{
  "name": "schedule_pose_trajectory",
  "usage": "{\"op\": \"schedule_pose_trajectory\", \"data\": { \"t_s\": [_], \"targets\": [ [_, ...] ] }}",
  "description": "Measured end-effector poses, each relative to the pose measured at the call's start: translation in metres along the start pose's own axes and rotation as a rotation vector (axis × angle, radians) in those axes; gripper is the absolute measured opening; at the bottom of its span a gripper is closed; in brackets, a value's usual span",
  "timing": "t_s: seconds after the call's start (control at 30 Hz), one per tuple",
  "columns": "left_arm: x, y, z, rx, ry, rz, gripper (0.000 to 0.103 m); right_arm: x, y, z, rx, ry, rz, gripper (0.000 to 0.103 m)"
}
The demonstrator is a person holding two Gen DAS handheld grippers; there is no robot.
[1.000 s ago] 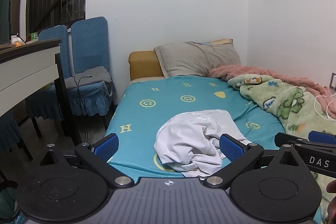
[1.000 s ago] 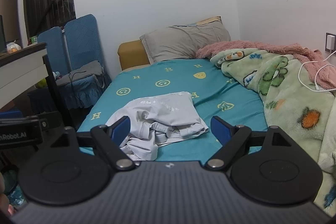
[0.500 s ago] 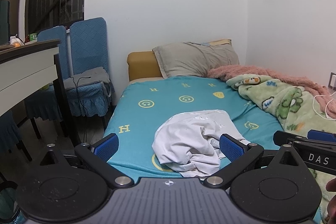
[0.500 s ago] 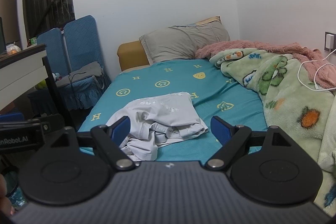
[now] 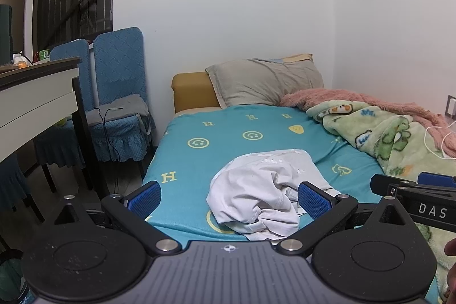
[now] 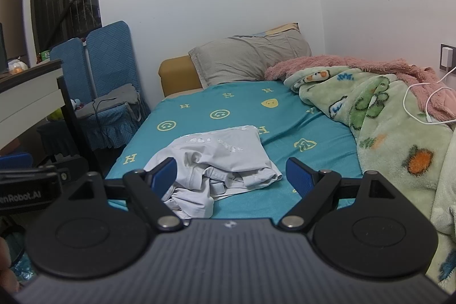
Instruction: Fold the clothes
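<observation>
A crumpled pale grey garment (image 5: 265, 190) lies in a heap near the front edge of the teal bed sheet (image 5: 228, 130); it also shows in the right wrist view (image 6: 219, 158). My left gripper (image 5: 229, 197) is open and empty, held in front of the bed with the garment between and beyond its blue pads. My right gripper (image 6: 232, 175) is open and empty, likewise short of the garment. The right gripper also shows at the right edge of the left wrist view (image 5: 419, 195), and the left gripper shows at the left edge of the right wrist view (image 6: 31, 181).
A green cartoon blanket (image 6: 384, 118) and pink throw (image 6: 356, 64) fill the bed's right side, with a white cable (image 6: 421, 104) on them. A grey pillow (image 5: 265, 81) lies at the head. Two blue chairs (image 5: 114, 93) and a desk (image 5: 37, 96) stand left of the bed.
Both grippers have drifted slightly; the view barely shifts. The garment has not moved and both jaws stay open.
</observation>
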State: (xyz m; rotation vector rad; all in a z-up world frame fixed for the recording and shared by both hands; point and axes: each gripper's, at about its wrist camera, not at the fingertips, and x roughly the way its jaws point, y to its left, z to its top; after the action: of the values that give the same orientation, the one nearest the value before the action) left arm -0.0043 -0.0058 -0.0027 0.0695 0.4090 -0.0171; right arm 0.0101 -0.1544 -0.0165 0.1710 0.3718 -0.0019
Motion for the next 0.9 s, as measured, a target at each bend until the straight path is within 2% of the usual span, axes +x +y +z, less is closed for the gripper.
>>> {"op": "schedule_pose_trajectory", "data": {
  "t_s": [0.43,0.6,0.9],
  "targets": [
    [0.006,-0.003,-0.007,0.010,0.007,-0.008,0.103,-0.003,-0.003,0.004,0.008,-0.021,-0.001,0.085],
    [0.016,-0.002,-0.014,-0.014,0.048,-0.042,0.103,-0.002,-0.010,0.007,0.037,-0.021,-0.009,0.085],
    [0.058,-0.018,-0.026,0.029,0.160,-0.054,0.103,-0.001,-0.029,0.013,0.117,-0.017,-0.028,0.085]
  ]
}}
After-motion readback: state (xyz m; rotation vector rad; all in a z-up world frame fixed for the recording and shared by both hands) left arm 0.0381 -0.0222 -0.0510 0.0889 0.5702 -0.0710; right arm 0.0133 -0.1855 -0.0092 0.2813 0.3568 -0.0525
